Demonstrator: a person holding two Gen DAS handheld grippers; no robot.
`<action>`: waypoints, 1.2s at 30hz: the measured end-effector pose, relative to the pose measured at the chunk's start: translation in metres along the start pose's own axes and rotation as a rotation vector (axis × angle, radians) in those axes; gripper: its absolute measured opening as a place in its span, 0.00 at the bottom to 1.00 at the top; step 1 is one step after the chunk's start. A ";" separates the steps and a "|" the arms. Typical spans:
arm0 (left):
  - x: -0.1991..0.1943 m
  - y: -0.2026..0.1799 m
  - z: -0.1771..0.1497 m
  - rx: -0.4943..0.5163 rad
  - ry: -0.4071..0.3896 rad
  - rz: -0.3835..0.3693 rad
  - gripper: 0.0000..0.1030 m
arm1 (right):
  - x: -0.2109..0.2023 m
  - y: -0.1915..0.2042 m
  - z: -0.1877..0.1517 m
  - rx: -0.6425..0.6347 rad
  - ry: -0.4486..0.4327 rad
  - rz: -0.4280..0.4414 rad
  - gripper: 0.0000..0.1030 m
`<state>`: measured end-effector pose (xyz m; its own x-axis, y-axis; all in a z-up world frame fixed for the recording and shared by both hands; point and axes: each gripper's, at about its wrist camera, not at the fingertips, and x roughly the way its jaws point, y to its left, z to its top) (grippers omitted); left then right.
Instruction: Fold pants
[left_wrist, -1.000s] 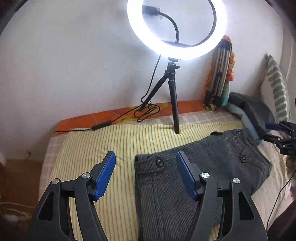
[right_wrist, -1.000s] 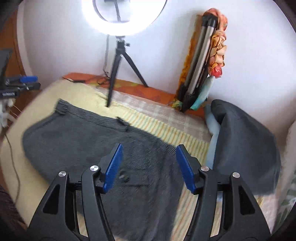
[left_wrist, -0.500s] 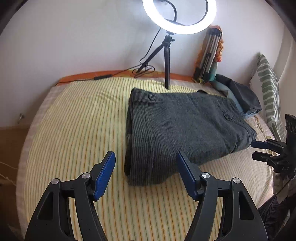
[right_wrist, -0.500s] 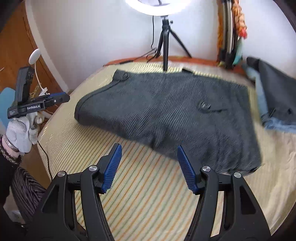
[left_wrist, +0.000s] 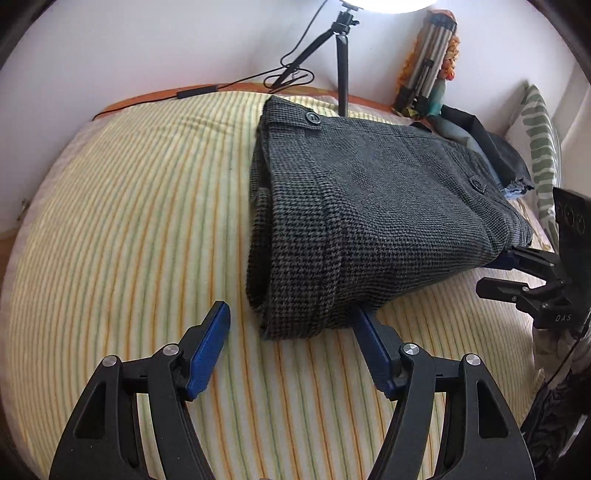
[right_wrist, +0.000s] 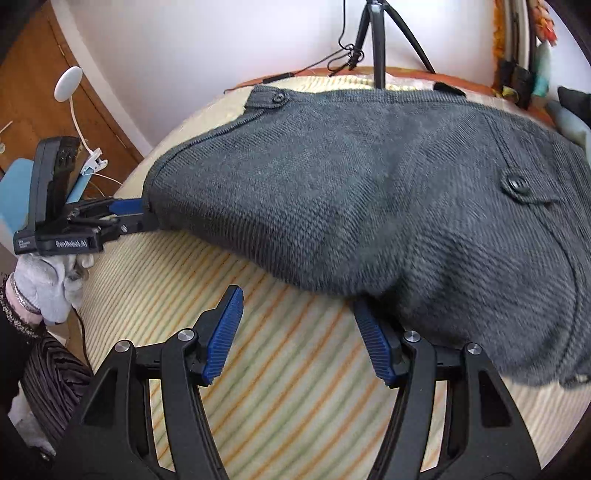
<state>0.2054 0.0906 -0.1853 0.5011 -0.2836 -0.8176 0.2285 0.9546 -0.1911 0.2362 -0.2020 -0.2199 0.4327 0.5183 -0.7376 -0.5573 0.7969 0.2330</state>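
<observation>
One tripod stands behind pants.

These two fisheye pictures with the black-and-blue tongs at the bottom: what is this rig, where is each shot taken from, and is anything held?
There is no robot arm. A person holds a hand-held gripper in each hand, and a camera on each looks forward along its two blue-padded fingers.

The left wrist view shows the left gripper open, its right finger tucked at the near edge of the folded grey pants. The right gripper appears at the far edge of the pants.

The right wrist view shows the right gripper open too, one finger just under the pants' edge.

The pants lie on a yellow striped bedspread. Behind stand a light tripod, a pillow and other dark clothes. Nothing is gripped.
</observation>
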 end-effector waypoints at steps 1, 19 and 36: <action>0.003 -0.001 0.002 -0.001 0.000 -0.006 0.66 | 0.002 0.000 0.002 0.004 -0.007 0.005 0.63; -0.055 0.009 0.046 -0.094 -0.185 -0.036 0.43 | -0.042 0.001 0.043 0.200 -0.186 0.417 0.40; 0.001 -0.054 0.038 0.089 -0.060 -0.010 0.43 | 0.019 0.007 0.017 0.075 0.014 0.065 0.41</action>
<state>0.2254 0.0349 -0.1547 0.5465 -0.3007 -0.7816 0.3061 0.9405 -0.1479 0.2525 -0.1816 -0.2214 0.3873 0.5659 -0.7279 -0.5292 0.7829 0.3271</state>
